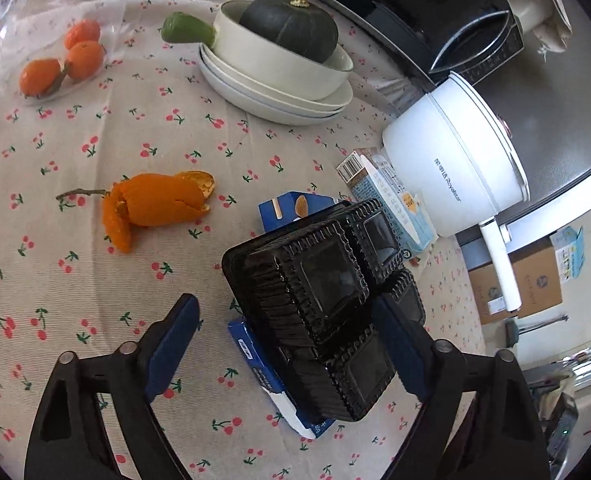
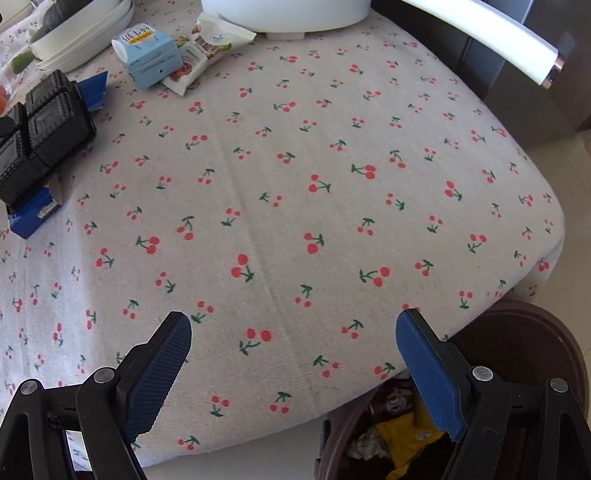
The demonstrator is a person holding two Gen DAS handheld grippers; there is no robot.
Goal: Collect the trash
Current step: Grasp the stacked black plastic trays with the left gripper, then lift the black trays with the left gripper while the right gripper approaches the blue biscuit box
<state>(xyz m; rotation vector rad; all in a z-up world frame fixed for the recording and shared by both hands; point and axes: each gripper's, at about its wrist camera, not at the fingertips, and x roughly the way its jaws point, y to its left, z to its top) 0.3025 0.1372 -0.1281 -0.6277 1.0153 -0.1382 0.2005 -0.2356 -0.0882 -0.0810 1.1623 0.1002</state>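
A black plastic snack tray (image 1: 327,312) lies upside down on a flattened blue carton (image 1: 279,396) on the cherry-print tablecloth. My left gripper (image 1: 287,320) is open, its fingers on either side of the tray, the right pad (image 1: 399,344) close against it. The tray (image 2: 39,136) and carton (image 2: 31,212) also show at the left in the right wrist view. Orange peel (image 1: 151,208) lies left of the tray. A light-blue milk carton (image 2: 151,56) and snack wrappers (image 2: 203,56) lie by the white pot. My right gripper (image 2: 293,344) is open and empty over the table's front edge.
A brown bin (image 2: 535,332) holding wrappers stands below the table edge. A white electric pot (image 1: 455,160) with a long handle (image 2: 475,28) stands at the back. Stacked white dishes (image 1: 279,80) hold a dark green squash (image 1: 291,24). Whole oranges (image 1: 63,60) lie in a clear bag.
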